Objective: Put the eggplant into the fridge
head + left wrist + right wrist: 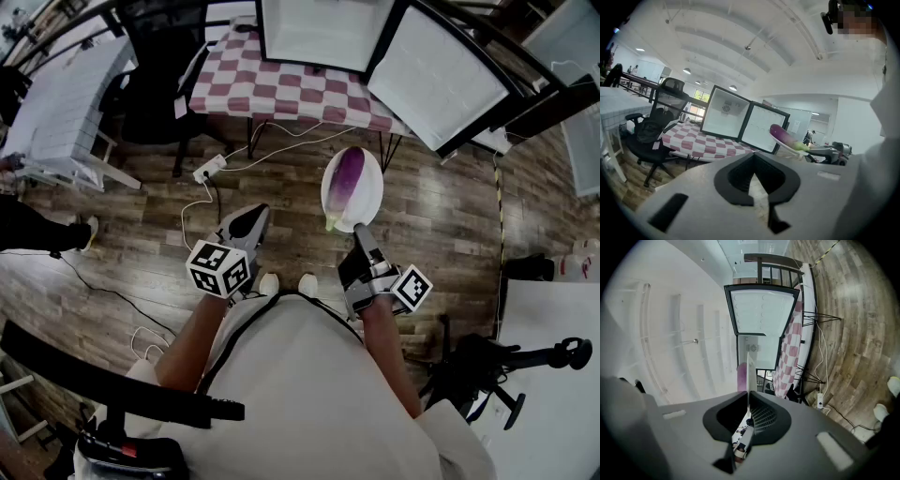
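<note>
Eggplant [348,178] lay on plate [371,193], long axis roughly 12-to-6, at 12 o'clock from right gripper [359,232], which clamped plate rim. Left gripper [251,219] closed, empty. Open fridge [323,28] farther at 12 o'clock.
</note>
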`<state>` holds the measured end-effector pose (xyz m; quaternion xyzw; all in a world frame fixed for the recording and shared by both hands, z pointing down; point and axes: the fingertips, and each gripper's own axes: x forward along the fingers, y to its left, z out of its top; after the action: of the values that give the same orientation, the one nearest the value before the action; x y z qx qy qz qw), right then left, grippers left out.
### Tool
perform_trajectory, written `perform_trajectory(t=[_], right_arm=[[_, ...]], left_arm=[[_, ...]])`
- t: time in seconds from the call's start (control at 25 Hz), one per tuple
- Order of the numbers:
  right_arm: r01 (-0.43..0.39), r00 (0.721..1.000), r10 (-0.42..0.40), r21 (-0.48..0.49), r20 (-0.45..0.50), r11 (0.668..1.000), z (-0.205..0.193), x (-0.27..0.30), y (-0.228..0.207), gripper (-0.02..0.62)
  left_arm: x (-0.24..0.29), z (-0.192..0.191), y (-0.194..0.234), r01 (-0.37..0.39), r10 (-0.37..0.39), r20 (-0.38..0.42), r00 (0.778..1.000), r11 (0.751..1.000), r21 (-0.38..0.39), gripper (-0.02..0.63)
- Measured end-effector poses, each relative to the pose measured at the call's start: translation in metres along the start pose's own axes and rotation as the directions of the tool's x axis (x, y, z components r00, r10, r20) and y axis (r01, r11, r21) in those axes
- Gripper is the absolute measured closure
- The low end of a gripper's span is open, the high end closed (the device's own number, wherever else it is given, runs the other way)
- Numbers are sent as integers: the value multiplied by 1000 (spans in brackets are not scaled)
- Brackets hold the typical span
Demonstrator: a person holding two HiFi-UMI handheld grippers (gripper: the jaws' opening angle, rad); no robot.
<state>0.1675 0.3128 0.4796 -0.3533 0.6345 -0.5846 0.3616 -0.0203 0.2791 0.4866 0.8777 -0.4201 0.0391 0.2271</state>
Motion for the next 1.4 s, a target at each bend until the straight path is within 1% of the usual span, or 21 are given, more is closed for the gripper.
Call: perform_trajectory(t=[0.12, 0.28, 0.88, 1.4], right_arm=[[-23, 1000, 23, 21, -5, 1000, -8, 0, 5, 568], [-35, 999, 35, 24, 0, 999, -14, 2, 8, 568], [-12, 1000, 12, 5, 20, 1000, -39, 5, 7, 569], [-13, 998, 14, -9, 55, 1000, -77, 15, 12, 569]], left_arm=[[-8, -4, 2, -1, 1, -9, 1000, 1000, -3, 604], [-13, -2, 6, 4, -4, -8, 1000, 1000, 1, 604], [-34, -4, 23, 21, -21, -14, 1000, 1000, -11, 604], [-64, -3, 52, 44, -44, -11, 999, 999, 0, 604]])
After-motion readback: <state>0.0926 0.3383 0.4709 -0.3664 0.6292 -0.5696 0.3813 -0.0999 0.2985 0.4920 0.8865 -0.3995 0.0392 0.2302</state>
